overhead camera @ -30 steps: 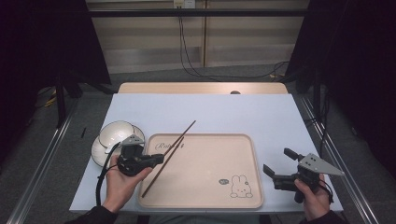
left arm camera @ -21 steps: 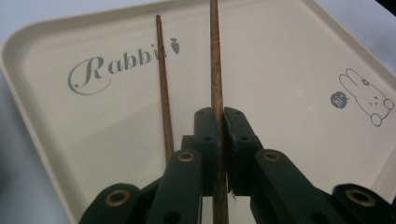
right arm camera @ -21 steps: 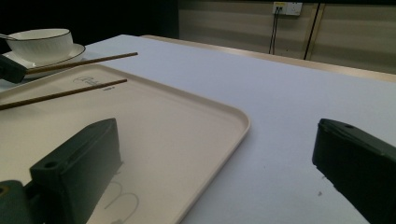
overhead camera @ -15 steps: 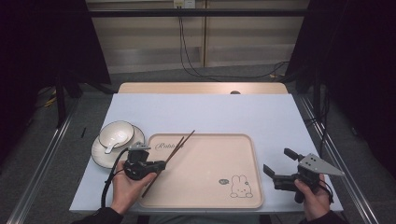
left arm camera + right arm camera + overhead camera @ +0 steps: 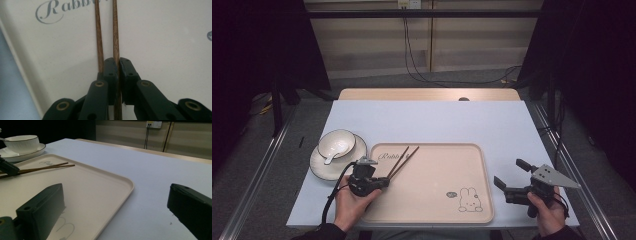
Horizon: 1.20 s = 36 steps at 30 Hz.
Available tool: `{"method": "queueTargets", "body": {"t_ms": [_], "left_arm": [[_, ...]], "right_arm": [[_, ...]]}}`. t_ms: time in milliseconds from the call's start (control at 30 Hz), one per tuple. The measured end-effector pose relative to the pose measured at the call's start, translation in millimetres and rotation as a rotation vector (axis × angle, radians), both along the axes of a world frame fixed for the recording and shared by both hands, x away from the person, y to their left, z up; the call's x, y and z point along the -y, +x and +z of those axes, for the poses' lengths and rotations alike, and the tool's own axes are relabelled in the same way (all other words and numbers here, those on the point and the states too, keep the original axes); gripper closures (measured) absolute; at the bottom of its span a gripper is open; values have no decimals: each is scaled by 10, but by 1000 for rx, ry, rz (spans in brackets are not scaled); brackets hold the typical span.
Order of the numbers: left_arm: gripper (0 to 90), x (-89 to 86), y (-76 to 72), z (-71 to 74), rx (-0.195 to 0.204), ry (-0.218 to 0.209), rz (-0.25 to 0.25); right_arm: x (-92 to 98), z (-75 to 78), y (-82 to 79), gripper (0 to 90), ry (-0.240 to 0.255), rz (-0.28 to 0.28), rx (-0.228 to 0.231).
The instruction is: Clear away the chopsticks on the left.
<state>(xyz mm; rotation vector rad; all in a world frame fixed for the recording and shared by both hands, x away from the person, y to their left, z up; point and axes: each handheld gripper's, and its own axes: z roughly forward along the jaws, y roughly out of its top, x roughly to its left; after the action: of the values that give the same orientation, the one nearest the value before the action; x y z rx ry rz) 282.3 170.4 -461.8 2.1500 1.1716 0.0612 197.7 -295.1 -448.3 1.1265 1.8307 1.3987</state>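
Two wooden chopsticks, one beige tray, one white bowl, one saucer, one spoon, two grippers.

I see a pale blue tabletop with a wooden edge strip along its far side. Beyond it stands a beige panelled wall carrying a socket, from which black cables drop to the grey floor. Dark curtains flank both sides; metal rails border the tabletop.
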Motion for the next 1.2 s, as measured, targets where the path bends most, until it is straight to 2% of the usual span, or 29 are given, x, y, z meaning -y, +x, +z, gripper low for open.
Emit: {"method": "queueTargets", "body": {"t_ms": [400,667,867,967,1000,1067,1100,1133,1200], "left_arm": [[842,14,-13,-20,2,7,2],[815,6,-9,-16,-1,5,-15],[747,11,-11,-13,9,-9,-34],[686,-2,-24,20,48,-25,-38],[667,-4,-31,33,63,-51,-34],[605,-38,-35,71,103,-65,-51],[558,-48,-42,88,119,-94,-48],[488,-54,-50,101,137,-105,-48],[432,-67,-71,125,173,-123,-57]], "right_arm": [[0,0,0,8,1,-1,0],[0,0,0,8,2,1,-1],[0,1,-1,8,5,2,1],[2,1,-2,9,4,8,-2],[4,1,-2,9,5,4,-2],[7,1,-2,9,6,3,-2],[5,1,-1,9,8,0,0],[6,2,-2,9,6,3,1],[4,1,-2,9,5,-1,2]]}}
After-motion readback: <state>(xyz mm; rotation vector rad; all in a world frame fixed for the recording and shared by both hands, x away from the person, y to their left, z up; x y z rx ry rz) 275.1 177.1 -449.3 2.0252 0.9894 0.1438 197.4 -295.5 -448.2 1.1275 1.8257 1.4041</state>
